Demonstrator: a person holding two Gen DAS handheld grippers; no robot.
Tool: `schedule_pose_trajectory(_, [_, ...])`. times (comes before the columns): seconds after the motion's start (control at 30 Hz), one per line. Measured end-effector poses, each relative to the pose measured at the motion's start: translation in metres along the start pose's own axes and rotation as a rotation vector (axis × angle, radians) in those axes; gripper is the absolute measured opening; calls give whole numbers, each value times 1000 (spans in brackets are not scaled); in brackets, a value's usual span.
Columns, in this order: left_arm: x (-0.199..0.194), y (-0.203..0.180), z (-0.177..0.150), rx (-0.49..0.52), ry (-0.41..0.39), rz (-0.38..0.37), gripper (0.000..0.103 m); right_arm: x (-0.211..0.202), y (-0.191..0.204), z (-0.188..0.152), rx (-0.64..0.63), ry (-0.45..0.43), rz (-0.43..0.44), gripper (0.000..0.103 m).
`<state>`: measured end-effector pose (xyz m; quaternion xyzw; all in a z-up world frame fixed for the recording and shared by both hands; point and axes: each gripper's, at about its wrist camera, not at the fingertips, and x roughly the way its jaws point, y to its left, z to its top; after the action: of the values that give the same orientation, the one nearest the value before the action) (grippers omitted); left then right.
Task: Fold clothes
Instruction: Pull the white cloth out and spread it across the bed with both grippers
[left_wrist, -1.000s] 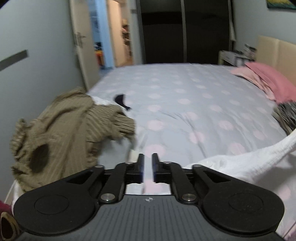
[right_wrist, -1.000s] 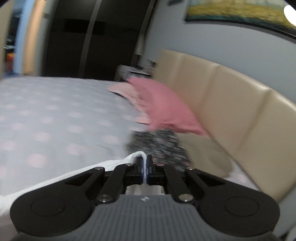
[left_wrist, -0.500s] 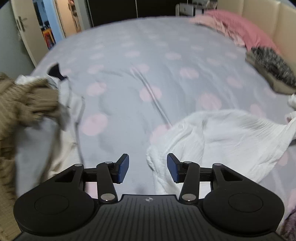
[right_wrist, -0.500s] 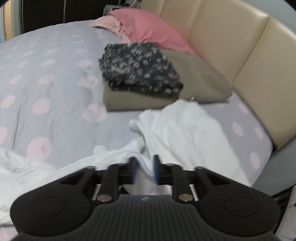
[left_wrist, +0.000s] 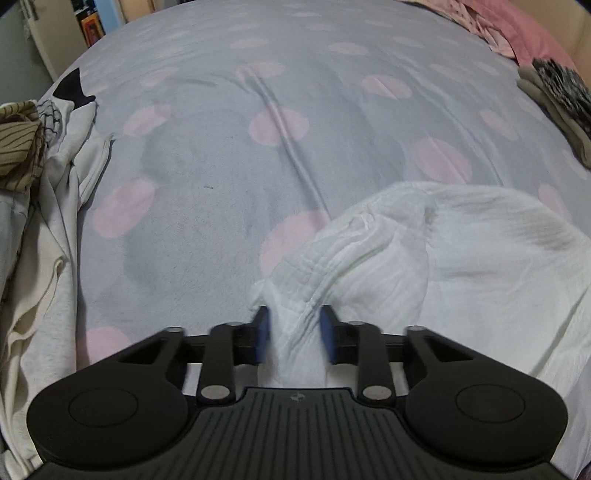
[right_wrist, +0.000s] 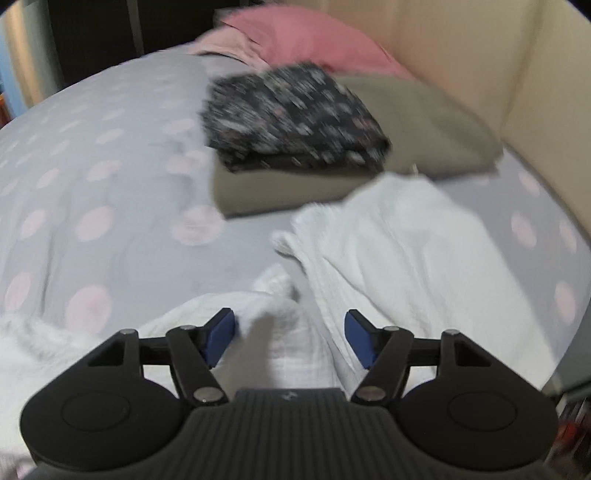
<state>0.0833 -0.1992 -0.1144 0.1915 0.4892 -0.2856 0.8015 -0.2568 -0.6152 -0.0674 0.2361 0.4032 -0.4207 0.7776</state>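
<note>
- White garment (left_wrist: 424, 258) is down on the bed now, and that is the big change: a second ago the right claw had it pinched and lifted, and the left one hung shut in the air.
- Left claw (left_wrist: 294, 334) has dropped to the near edge of the cloth. Its blue pads (left_wrist: 261, 332) stand on either side of a bunched ridge of white fabric, partly closed. They look blurred, so whether they are biting yet I cannot tell.
- Right claw (right_wrist: 291, 338) has let go. Its pads (right_wrist: 221, 336) are spread wide, the cloth lies loose between and beneath them, and it grips nothing.
- My read: the piece has been laid out and the hands are re-gripping to spread or fold it. The fold itself is not yet made, and the fabric is still rumpled.
- Pose: both claws are low over the mattress and pointed forward and down, the left at the garment's left end, the right over its other end.
- Further out on the left: the grey spotted sheet (left_wrist: 221, 166), then a heap of unfolded clothes (left_wrist: 40, 221) at the bed's edge.
- Further out on the right: a dark patterned folded piece (right_wrist: 291, 118) on an olive one (right_wrist: 424, 122), just beyond the white cloth. Then the pink pillow (right_wrist: 306, 40) and the headboard (right_wrist: 517, 55).
</note>
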Motion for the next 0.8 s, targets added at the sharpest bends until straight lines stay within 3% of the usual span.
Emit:
schedule_pose_trajectory(0.03, [-2,1,0,-10,-13,-1,8,3,0,1,7,10,14,57])
schedule_pose_trajectory(0.07, [-5,0,1,-19,-28,-6,6,4,2,1,6,17,31,36])
schedule_pose_trajectory(0.13, [-16,2,2,-39,-57,6,5,7,7,1,4,32,66,8])
schedule_pose_trajectory(0.23, [-34,8,7,-75,-117,50,4,7,17,2,-22,26,102,3])
schedule_pose_trajectory(0.43, [-107,55,27,-225,-331,115,4,-42,38,14,-19,-205,171,3])
schedule_pose_trajectory(0.5, [-131,72,34,-253,-375,142,4,-60,41,18,5,-289,212,2])
schedule_pose_trajectory(0.6, [-155,100,38,-284,-413,214,4,-76,48,18,-12,-346,277,2])
schedule_pose_trajectory(0.67, [-162,120,37,-296,-405,272,4,-74,56,13,-58,-312,306,2])
schedule_pose_trajectory(0.8, [-149,152,24,-303,-310,361,4,-53,82,-11,-239,-140,369,2])
